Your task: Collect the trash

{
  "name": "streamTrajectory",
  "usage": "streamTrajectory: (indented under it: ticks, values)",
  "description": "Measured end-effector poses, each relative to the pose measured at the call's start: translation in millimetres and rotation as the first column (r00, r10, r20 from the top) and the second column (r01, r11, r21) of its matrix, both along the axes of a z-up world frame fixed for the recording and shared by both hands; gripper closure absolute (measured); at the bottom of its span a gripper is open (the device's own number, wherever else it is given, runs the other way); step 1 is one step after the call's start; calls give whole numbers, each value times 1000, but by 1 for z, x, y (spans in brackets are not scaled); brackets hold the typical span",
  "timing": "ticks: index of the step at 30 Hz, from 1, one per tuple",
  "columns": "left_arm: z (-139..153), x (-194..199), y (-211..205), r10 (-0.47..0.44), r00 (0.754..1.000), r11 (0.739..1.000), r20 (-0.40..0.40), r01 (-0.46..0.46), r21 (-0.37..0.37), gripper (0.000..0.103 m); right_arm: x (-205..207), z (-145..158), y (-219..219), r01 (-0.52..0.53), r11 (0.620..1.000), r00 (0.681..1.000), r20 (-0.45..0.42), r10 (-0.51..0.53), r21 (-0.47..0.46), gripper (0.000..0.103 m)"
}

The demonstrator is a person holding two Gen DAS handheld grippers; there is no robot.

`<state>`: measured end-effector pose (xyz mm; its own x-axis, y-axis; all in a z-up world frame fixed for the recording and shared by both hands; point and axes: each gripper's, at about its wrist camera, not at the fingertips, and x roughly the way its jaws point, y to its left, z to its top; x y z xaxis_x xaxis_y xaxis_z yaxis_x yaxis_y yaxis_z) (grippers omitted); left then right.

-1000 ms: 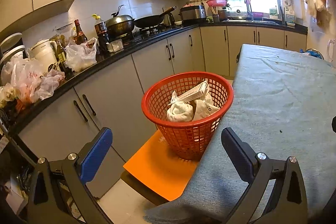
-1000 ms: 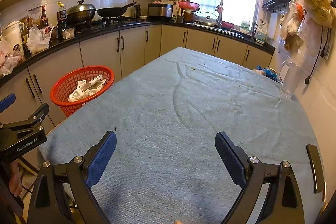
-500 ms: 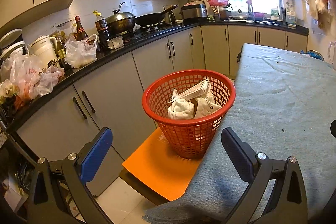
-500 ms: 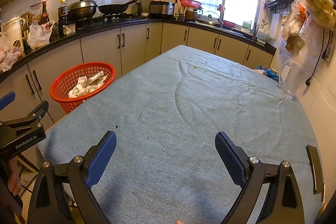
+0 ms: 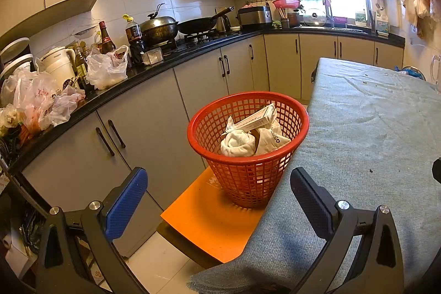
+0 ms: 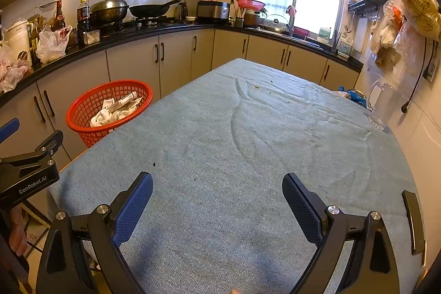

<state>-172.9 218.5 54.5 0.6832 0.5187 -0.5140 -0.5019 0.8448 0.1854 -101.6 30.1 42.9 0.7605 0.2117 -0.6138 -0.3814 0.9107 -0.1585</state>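
We are holding both claws, left claw [image 5: 219, 192] and right claw [image 6: 217, 196], wide apart and empty; little has shifted lately. Trash [image 5: 249, 132] is sitting in the red basket [image 5: 248, 178]; the surface [image 6: 248, 142] seemingly carries only crumbs.

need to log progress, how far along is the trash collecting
Looks nearly done. The red basket already holds crumpled white wrappers and a flat carton. Nothing is in hand: left gripper and right gripper are both open and empty. The table cloth shows only tiny crumbs left.
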Motion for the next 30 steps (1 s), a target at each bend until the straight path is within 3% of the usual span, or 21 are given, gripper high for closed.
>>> streamTrajectory:
  ticks: [30]
  values:
    - [-3,-8,-2,5,1000,1000,6,-5,-13,0,-3,-4,1,-7,1000,1000,-2,7,-10,6]
